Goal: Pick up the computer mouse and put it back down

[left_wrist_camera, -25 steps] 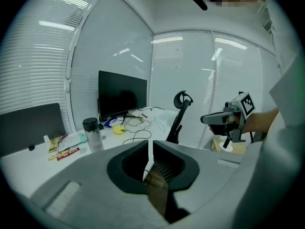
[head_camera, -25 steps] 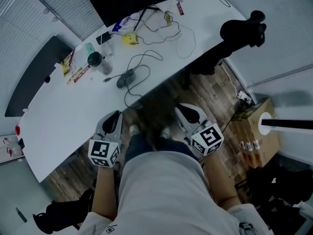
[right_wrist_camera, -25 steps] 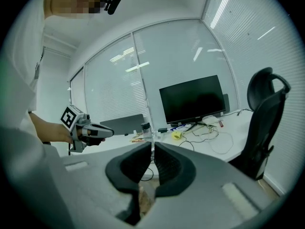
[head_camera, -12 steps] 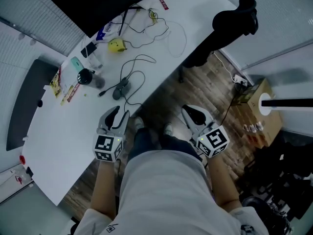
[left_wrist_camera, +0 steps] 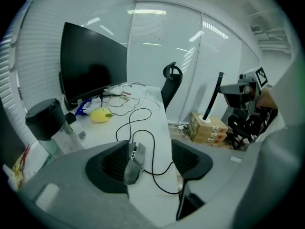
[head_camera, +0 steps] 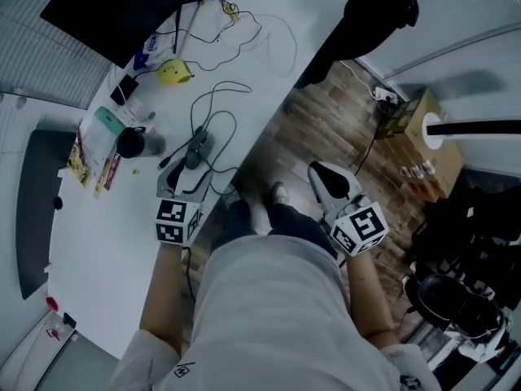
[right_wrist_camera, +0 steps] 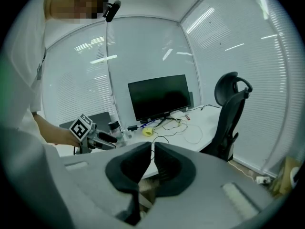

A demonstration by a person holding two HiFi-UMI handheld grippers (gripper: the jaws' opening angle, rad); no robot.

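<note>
A grey wired computer mouse (head_camera: 198, 147) lies on the white desk (head_camera: 106, 243) near its front edge, its cable looping away. My left gripper (head_camera: 189, 184) reaches over the desk edge just short of the mouse. In the left gripper view its jaws (left_wrist_camera: 150, 149) are opening, and the mouse (left_wrist_camera: 135, 160) lies between them, close beside the left pad (left_wrist_camera: 112, 163), with no pad pressing on it. My right gripper (head_camera: 326, 177) hangs off the desk over the wooden floor. In its own view its jaws (right_wrist_camera: 148, 149) are shut and hold nothing.
A black monitor (head_camera: 122, 6), a yellow object (head_camera: 172, 73), a dark-lidded cup (head_camera: 130, 142) and loose cables sit behind the mouse. A dark pad (head_camera: 37, 194) lies at the desk's left. A black office chair (head_camera: 378, 6) and a cardboard box (head_camera: 407, 112) stand to the right.
My left gripper has moved forward and down from beside the person's leg to over the desk edge by the mouse, and its jaws have spread. The right gripper has barely shifted.
</note>
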